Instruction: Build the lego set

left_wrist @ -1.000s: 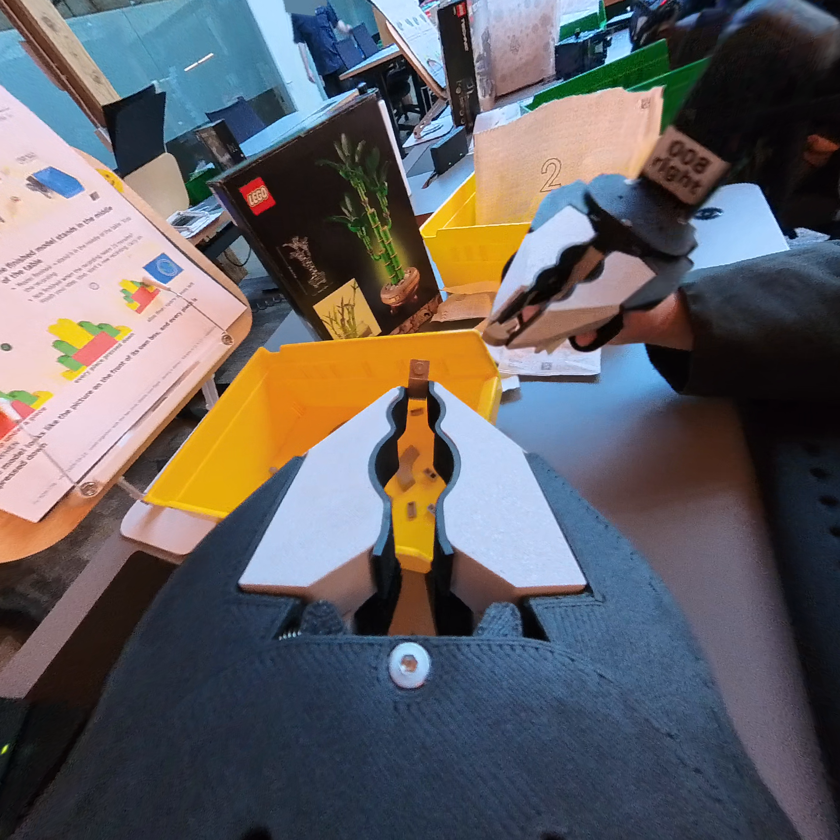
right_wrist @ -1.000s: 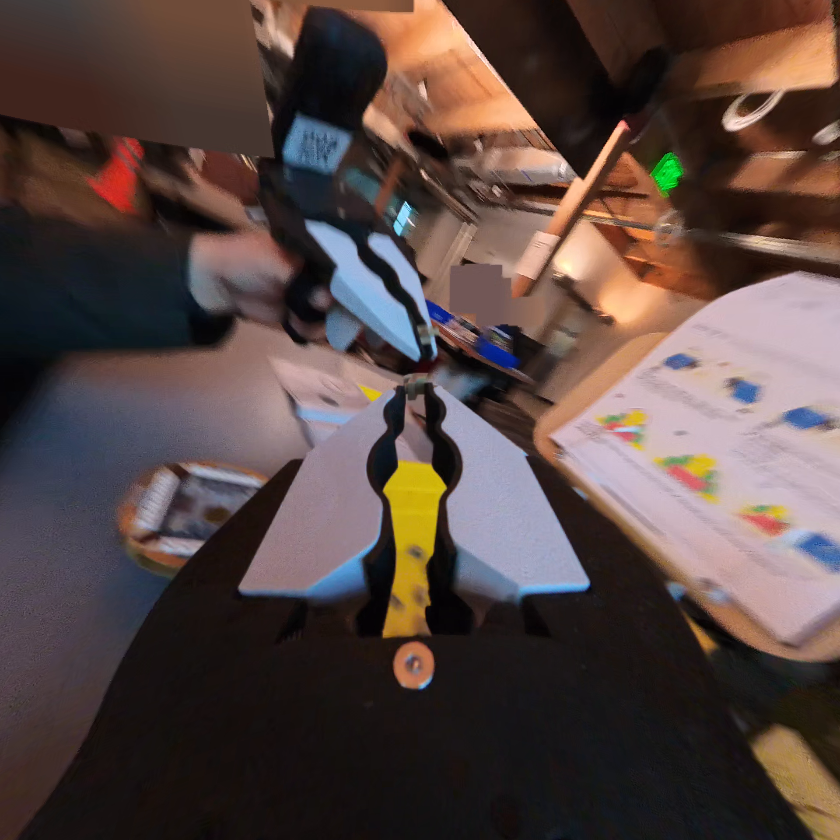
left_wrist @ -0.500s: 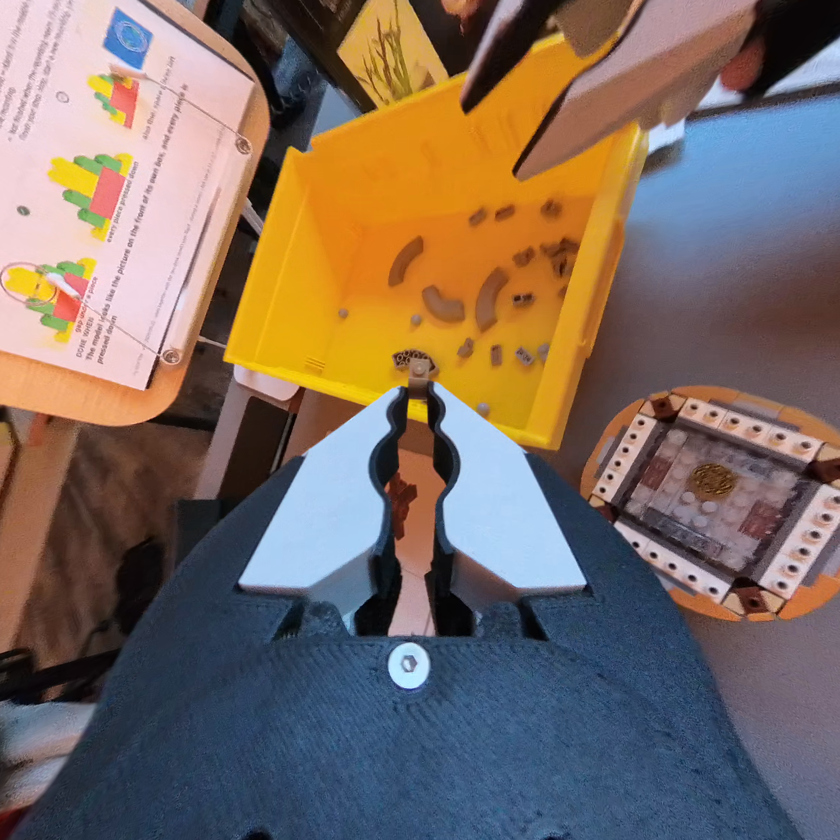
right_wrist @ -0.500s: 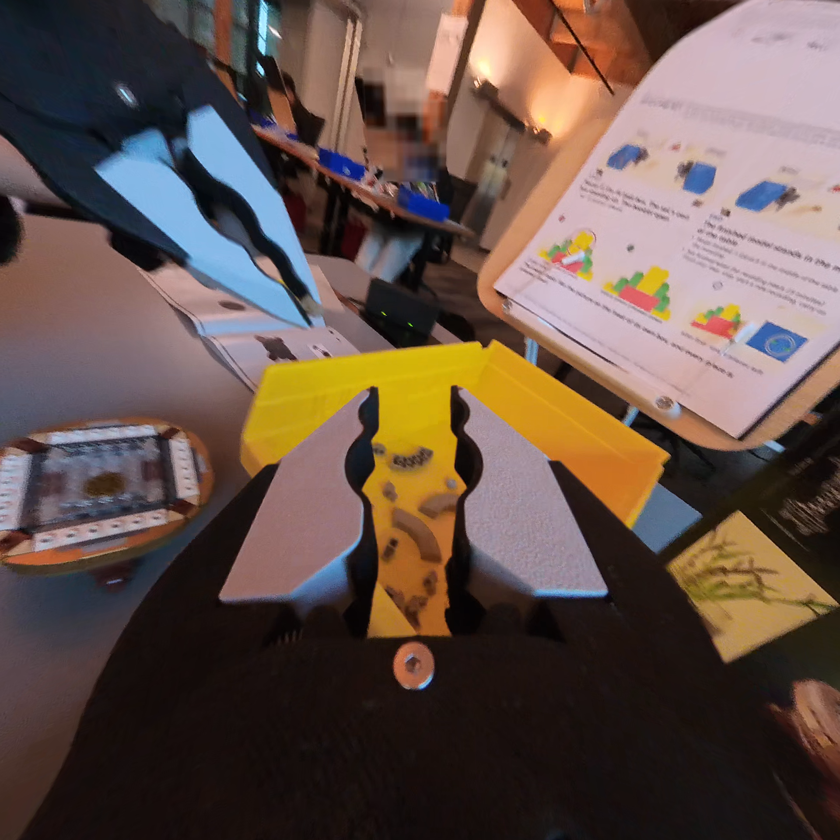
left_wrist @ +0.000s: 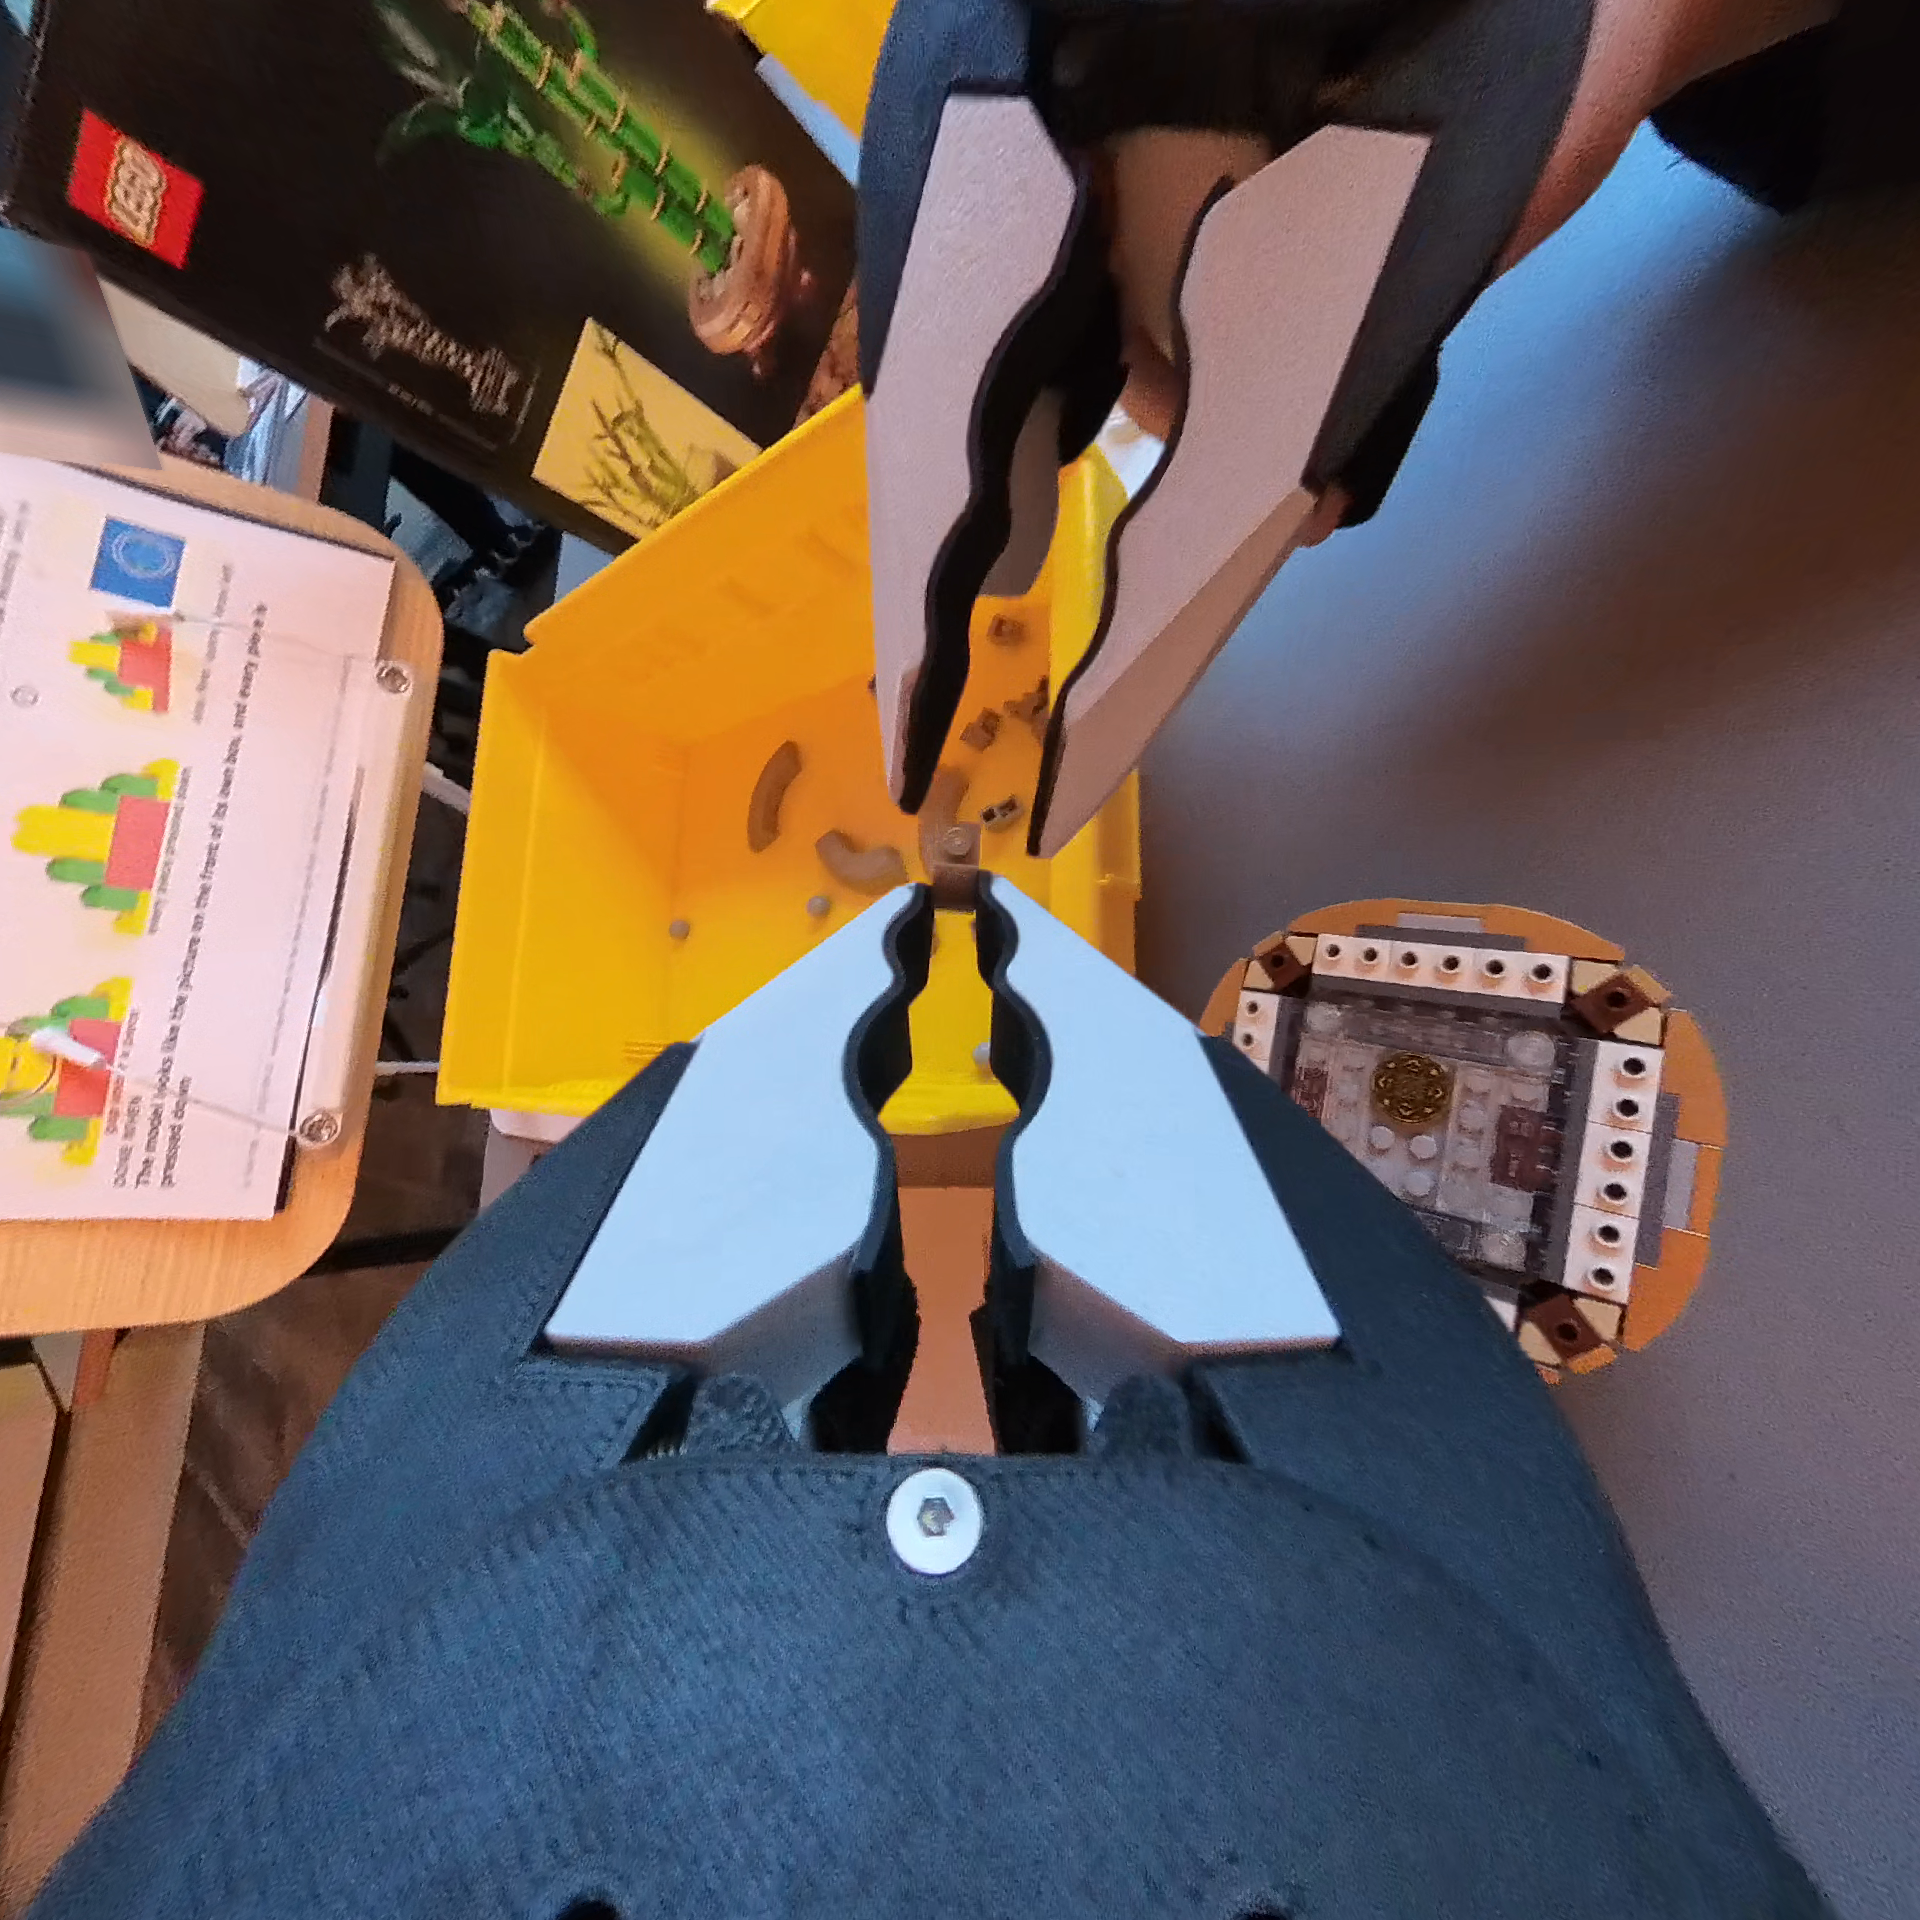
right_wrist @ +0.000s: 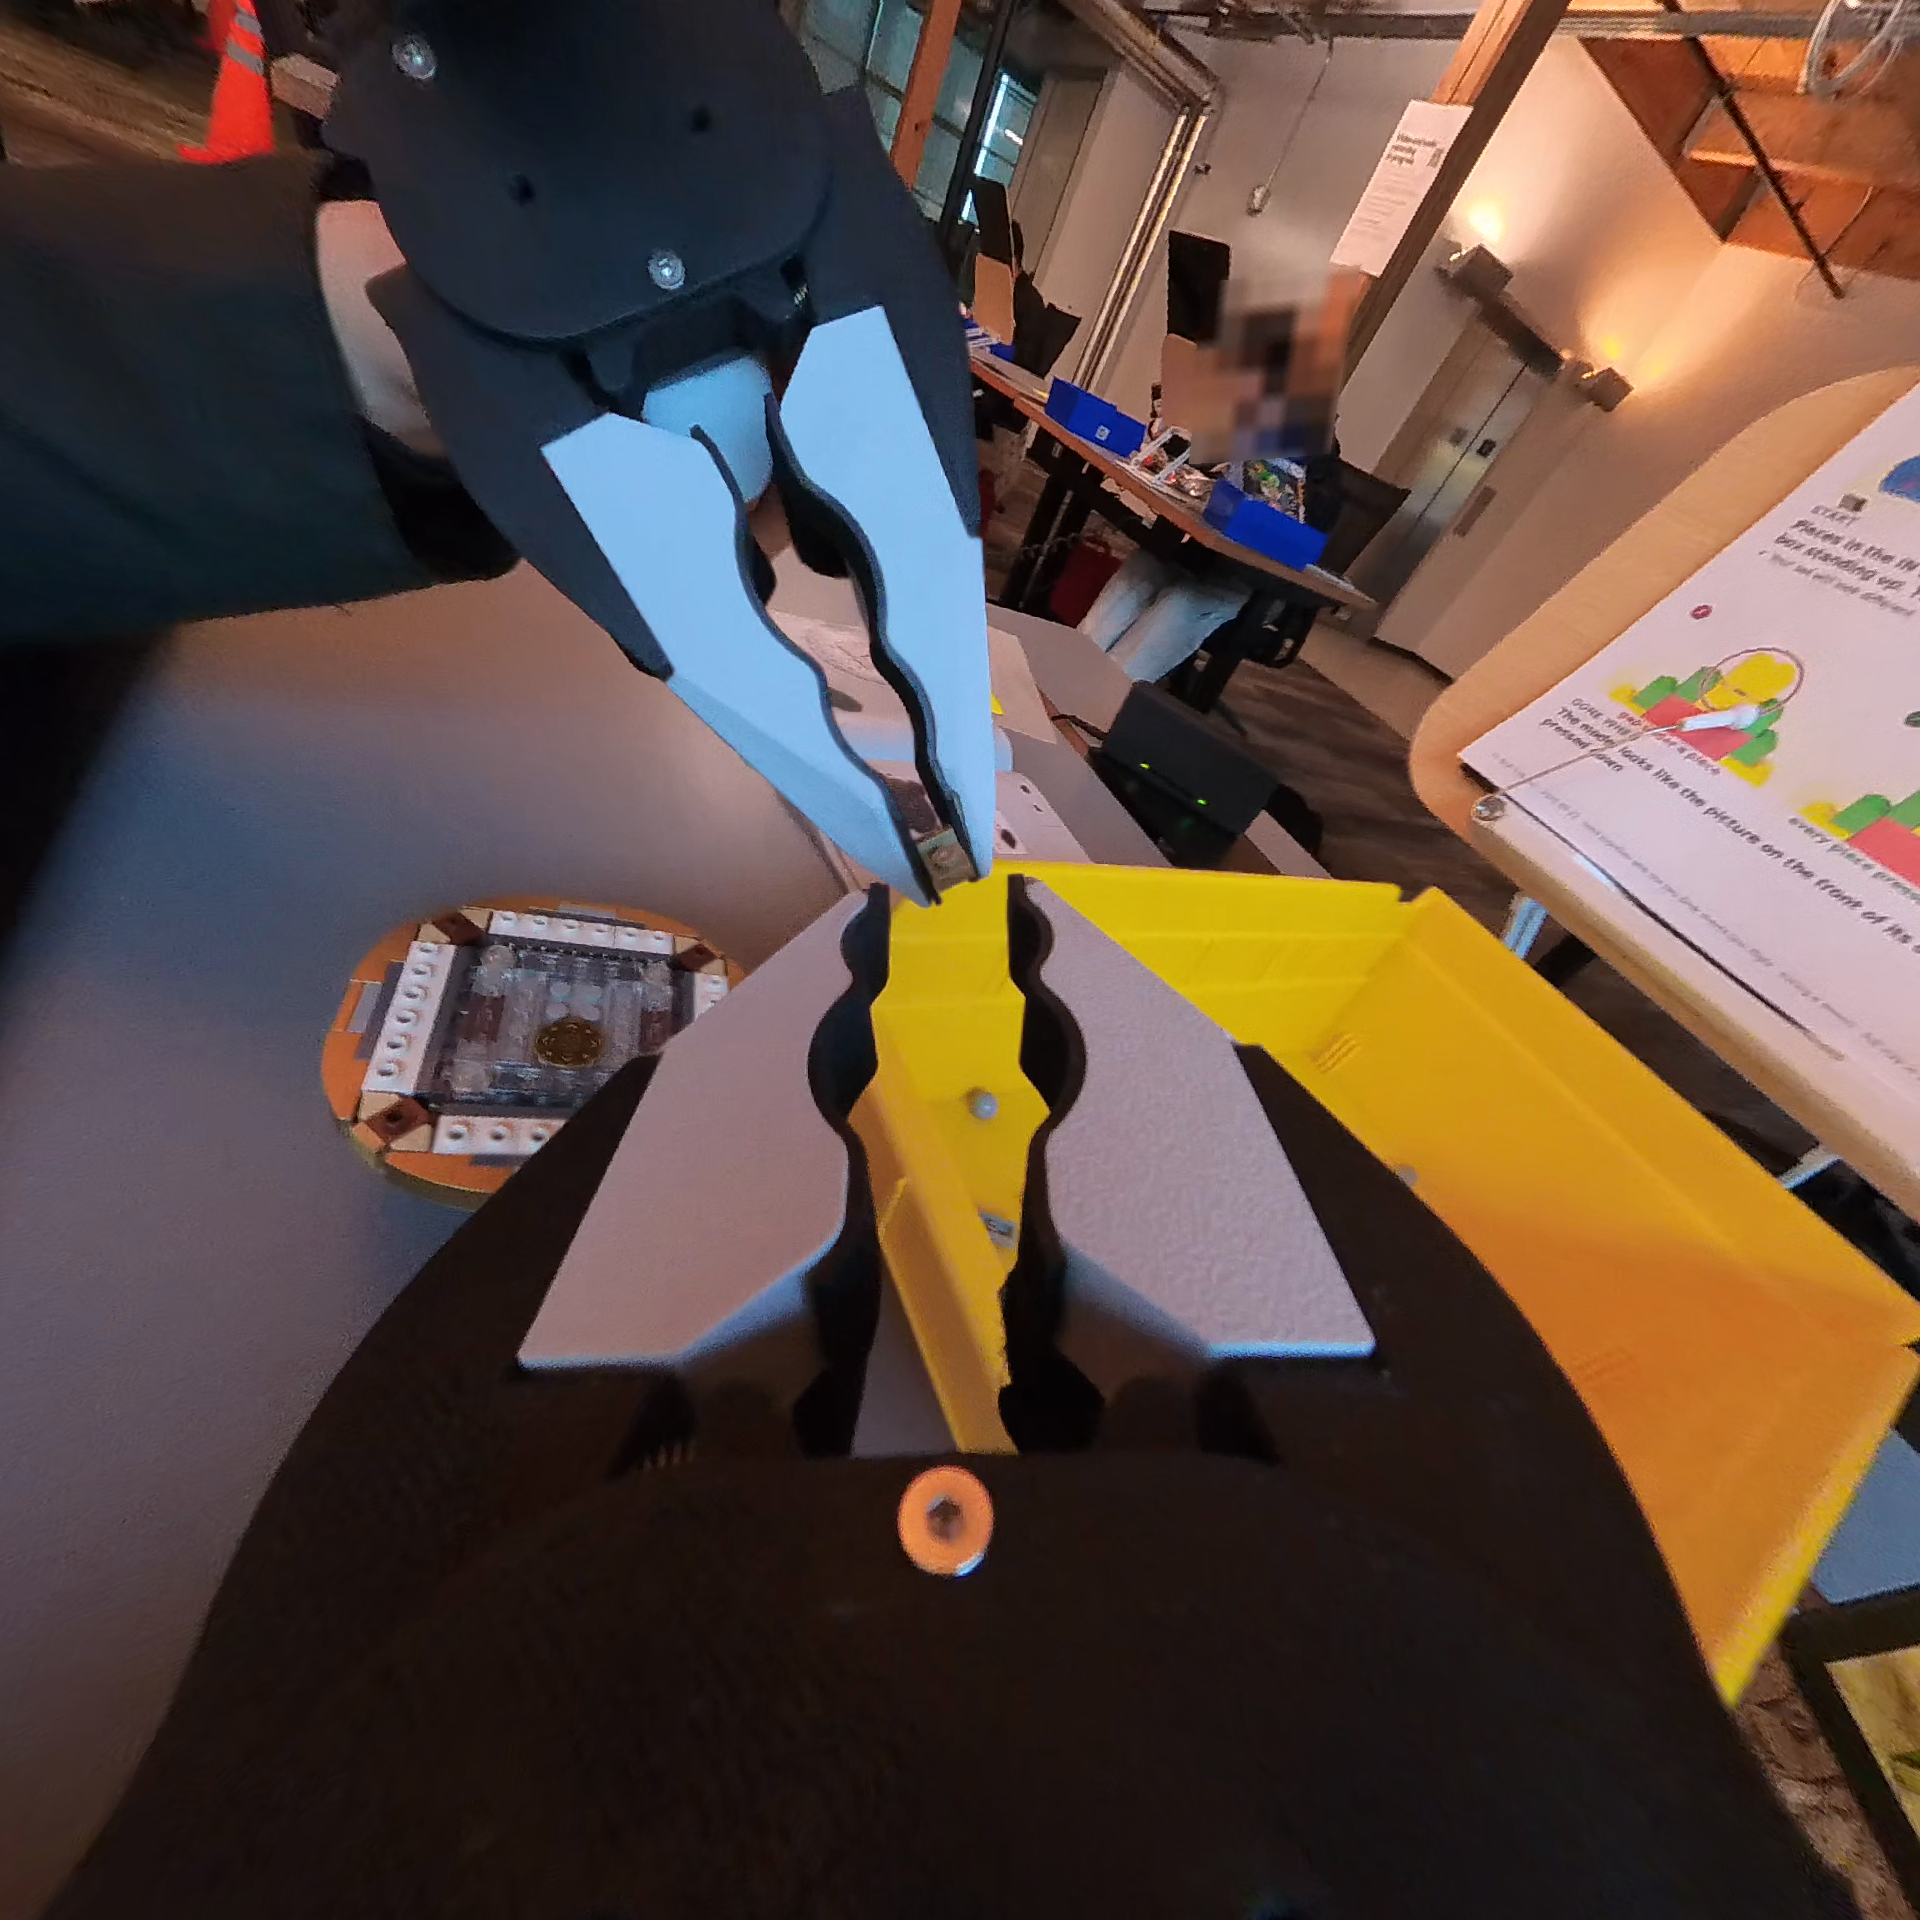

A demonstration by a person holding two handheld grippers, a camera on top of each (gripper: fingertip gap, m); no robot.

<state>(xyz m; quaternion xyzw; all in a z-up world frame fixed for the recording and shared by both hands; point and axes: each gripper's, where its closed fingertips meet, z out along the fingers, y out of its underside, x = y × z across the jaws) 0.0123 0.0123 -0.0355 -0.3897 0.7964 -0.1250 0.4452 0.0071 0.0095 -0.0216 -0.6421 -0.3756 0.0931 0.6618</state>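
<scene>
My left gripper (left_wrist: 951, 888) is shut on a small brown-and-tan lego piece (left_wrist: 954, 850) that sticks out past its tips, held above the yellow bin (left_wrist: 582, 831). My right gripper (left_wrist: 971, 826) comes in from the top, open, with its fingertips on either side of that piece. In the right wrist view my right gripper (right_wrist: 945, 891) is open and empty. There the left gripper (right_wrist: 940, 868) points down at its tips with the piece (right_wrist: 943, 857). The round lego base (left_wrist: 1455, 1122) lies on the grey table right of the bin; it also shows in the right wrist view (right_wrist: 520, 1029).
The yellow bin (right_wrist: 1455, 1091) holds several small brown pieces and curved tan pieces (left_wrist: 769, 805). A black lego box (left_wrist: 416, 208) stands behind it. A wooden board with an instruction sheet (left_wrist: 156, 831) stands to the left. An open booklet (right_wrist: 925, 675) lies beyond the bin. The tips of both grippers are at nearly the same place.
The right gripper has opened and moved in until its tips flank the left gripper's piece. The left gripper tilted down over the bin and stayed shut on the piece.
</scene>
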